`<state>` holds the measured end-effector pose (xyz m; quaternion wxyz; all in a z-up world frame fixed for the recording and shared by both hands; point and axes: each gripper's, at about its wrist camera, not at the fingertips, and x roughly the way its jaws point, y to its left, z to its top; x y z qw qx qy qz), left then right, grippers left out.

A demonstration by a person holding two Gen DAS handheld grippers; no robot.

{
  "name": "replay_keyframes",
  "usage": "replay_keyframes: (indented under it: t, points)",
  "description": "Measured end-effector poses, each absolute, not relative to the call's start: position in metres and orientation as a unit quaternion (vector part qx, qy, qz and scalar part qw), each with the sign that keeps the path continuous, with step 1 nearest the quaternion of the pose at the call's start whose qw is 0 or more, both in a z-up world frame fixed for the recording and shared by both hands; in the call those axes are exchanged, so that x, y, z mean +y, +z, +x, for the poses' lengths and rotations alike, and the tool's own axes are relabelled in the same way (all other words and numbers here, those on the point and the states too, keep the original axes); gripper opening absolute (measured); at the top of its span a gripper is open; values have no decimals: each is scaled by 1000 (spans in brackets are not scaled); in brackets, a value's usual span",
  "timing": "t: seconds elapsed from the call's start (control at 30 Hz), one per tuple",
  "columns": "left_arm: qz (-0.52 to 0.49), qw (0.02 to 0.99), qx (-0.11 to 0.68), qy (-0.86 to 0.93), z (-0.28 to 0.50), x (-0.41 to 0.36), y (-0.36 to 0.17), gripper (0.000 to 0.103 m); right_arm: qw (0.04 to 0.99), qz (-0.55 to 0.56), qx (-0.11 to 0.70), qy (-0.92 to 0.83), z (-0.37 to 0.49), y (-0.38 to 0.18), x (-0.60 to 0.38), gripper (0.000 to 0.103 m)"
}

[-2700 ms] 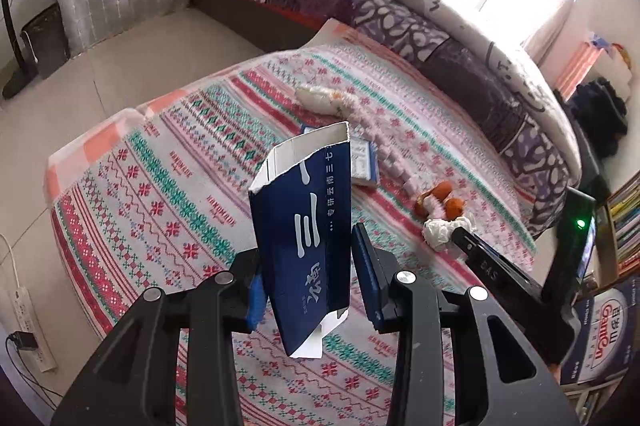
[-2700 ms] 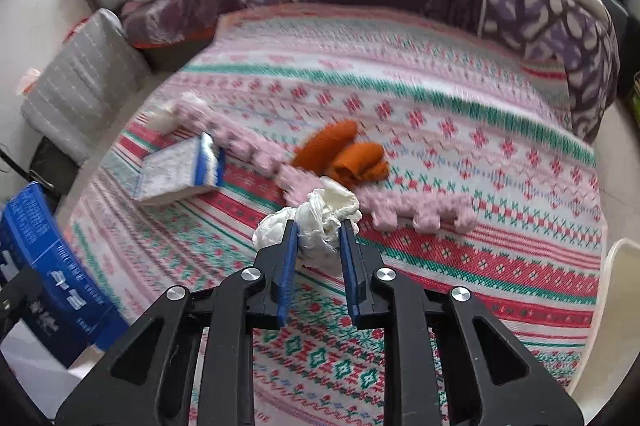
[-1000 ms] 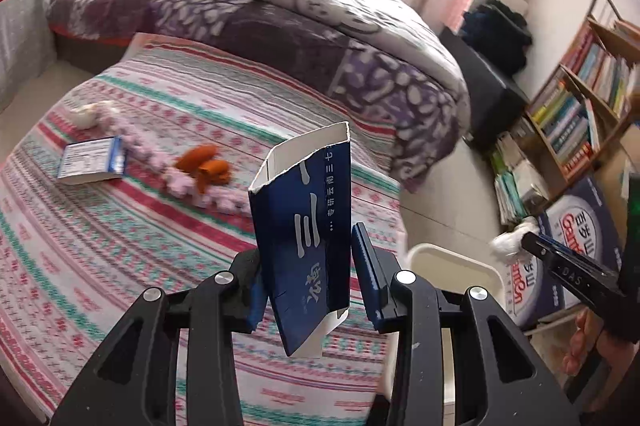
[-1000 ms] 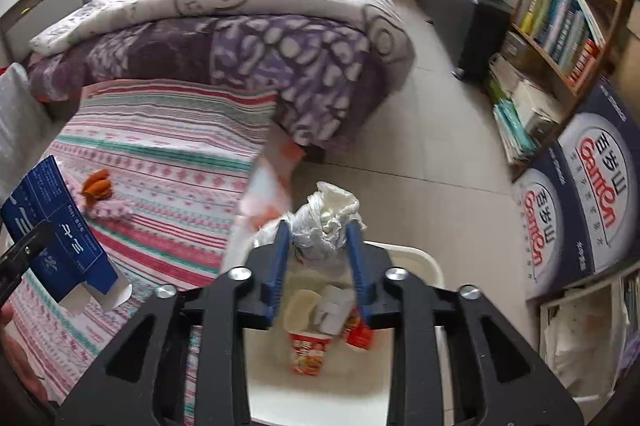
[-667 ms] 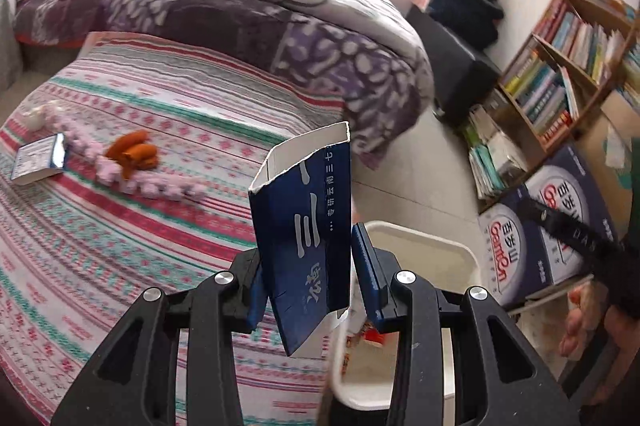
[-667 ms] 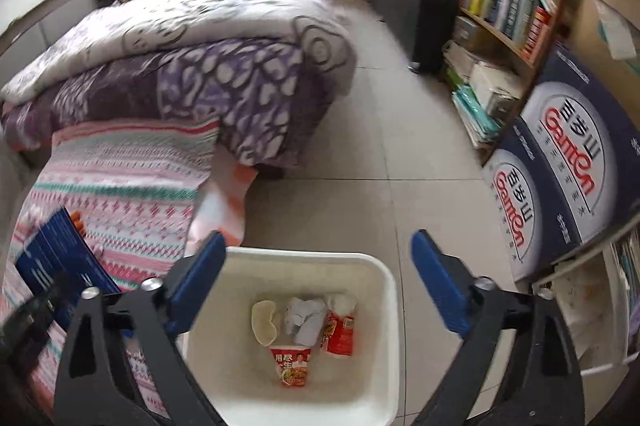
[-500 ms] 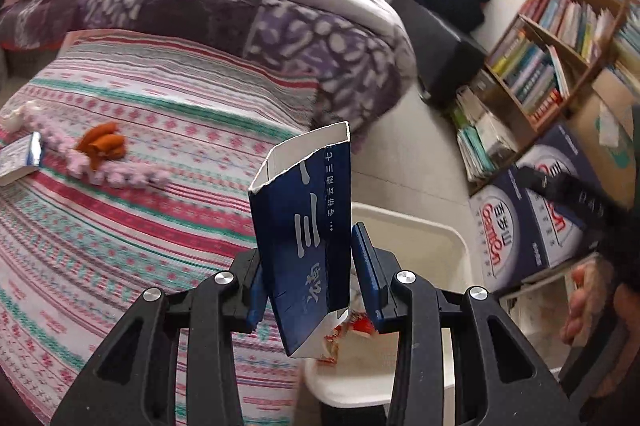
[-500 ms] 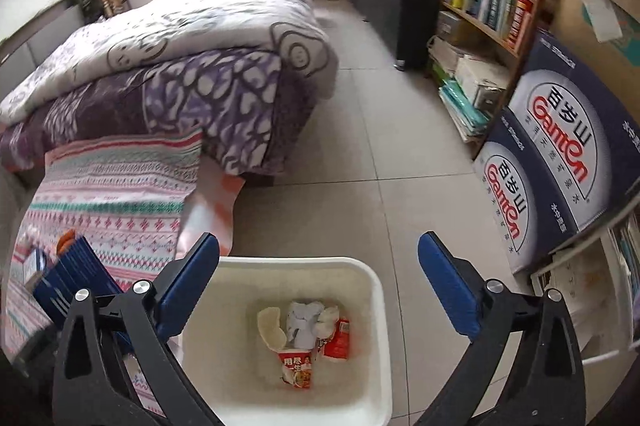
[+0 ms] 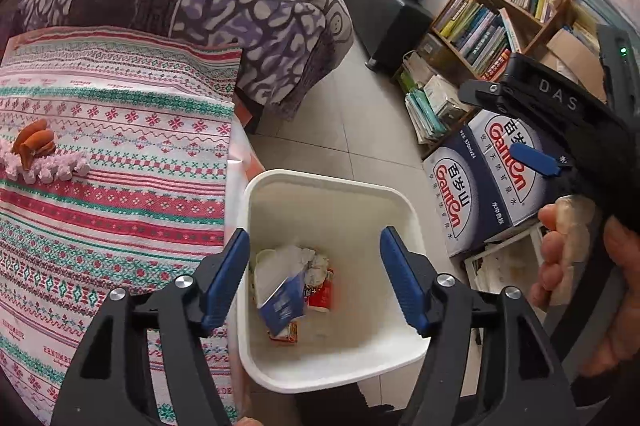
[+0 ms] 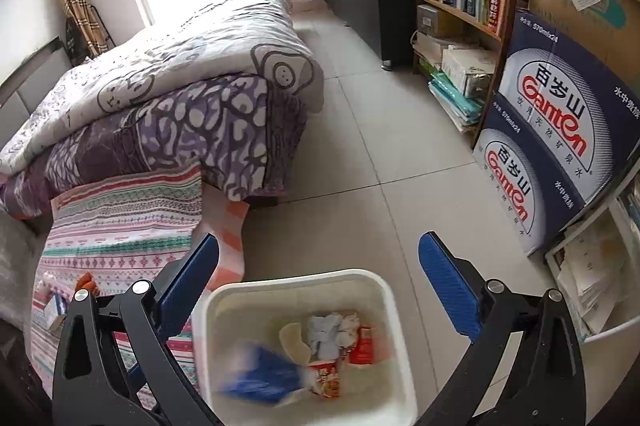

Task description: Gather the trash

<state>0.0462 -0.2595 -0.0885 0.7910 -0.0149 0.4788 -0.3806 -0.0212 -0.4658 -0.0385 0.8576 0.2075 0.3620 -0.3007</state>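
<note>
Left wrist view: "Ganten" on stacked boxes (image 9: pixel 476 182) at right, "DAS" on right tongs (image 9: pixel 536 154). Left tongs (image 9: pixel 316 274) opening, nothing between; blue carton (image 9: pixel 282 306) below, inside white bin (image 9: pixel 260 346).

Right wrist view: "Ganten", "570ml×24". Tongs wide apart, empty; carton blurred, near left in bin.

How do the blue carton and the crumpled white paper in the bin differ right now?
The blue carton is a flat-sided dark blue box with a torn white end; the crumpled white paper is a shapeless pale wad. In the right wrist view the carton is motion-blurred, while the paper is sharp. Both are inside the white bin, free of either gripper.
</note>
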Motion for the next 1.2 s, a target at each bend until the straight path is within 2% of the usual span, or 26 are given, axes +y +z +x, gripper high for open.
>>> replay_keyframes:
  t: [0.4,0.53,0.7,0.8,1.0,1.13,1.2]
  points:
    - [45,839,496,-220,110,-167,-98,83,872,177,392,-233,27,-44,-399,96]
    - [133,831,514,-169,147,-121,-113,86,877,151,408,-202,51,-48,-368,96]
    - [326,793,500,-125,194,-75,-132,91,878,130,427,-172,82,-57,-335,96]
    - [370,764,511,-136,220,-53,-141,91,878,124,436,-156,100,-65,-319,96]
    - [387,732,540,-154,268,-28,-165,91,881,70,449,-130,123,-78,-284,96]
    - [355,717,566,-197,286,-17,-178,92,885,16,452,-109,128,-85,-263,96]
    - [326,720,573,-216,292,-9,-177,89,885,-13,456,-96,129,-90,-252,96]
